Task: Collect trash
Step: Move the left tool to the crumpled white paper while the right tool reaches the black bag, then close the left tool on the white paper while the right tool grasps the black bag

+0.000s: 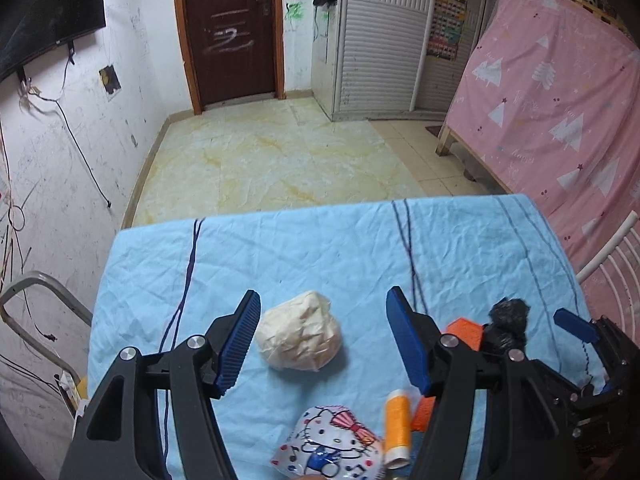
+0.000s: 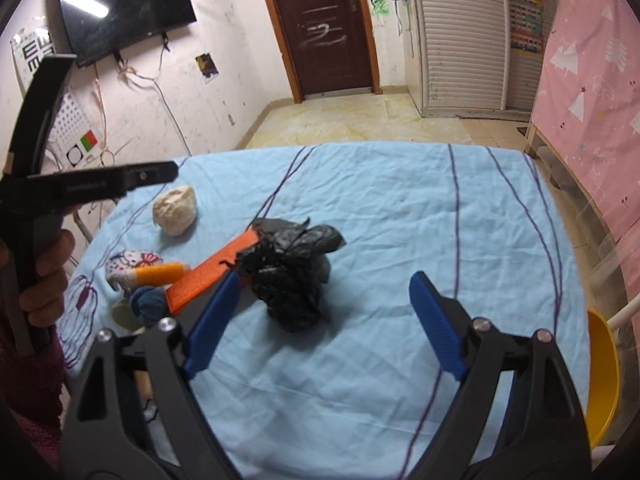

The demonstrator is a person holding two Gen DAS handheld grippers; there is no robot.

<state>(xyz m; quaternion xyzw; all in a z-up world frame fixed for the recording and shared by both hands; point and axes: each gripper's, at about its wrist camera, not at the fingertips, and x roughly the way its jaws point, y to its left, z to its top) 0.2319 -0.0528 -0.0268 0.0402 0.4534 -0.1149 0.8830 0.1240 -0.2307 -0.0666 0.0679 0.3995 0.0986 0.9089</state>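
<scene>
A crumpled white paper ball (image 1: 299, 336) lies on the blue tablecloth (image 1: 320, 248), between and just ahead of my open left gripper (image 1: 322, 302). It also shows in the right wrist view (image 2: 175, 210) at the table's left. A crumpled black plastic bag (image 2: 294, 270) lies mid-table, just ahead of my open right gripper (image 2: 326, 280), nearer its left finger. The bag (image 1: 507, 326) shows in the left wrist view behind the left gripper's right finger. Both grippers are empty.
An orange block (image 2: 212, 272), an orange thread spool (image 2: 158, 274), a blue yarn ball (image 2: 148, 302) and a Hello Kitty pouch (image 1: 332, 444) lie at the table's near left. A yellow chair (image 2: 604, 372) stands on the right, a pink-covered frame (image 1: 560, 100) beyond.
</scene>
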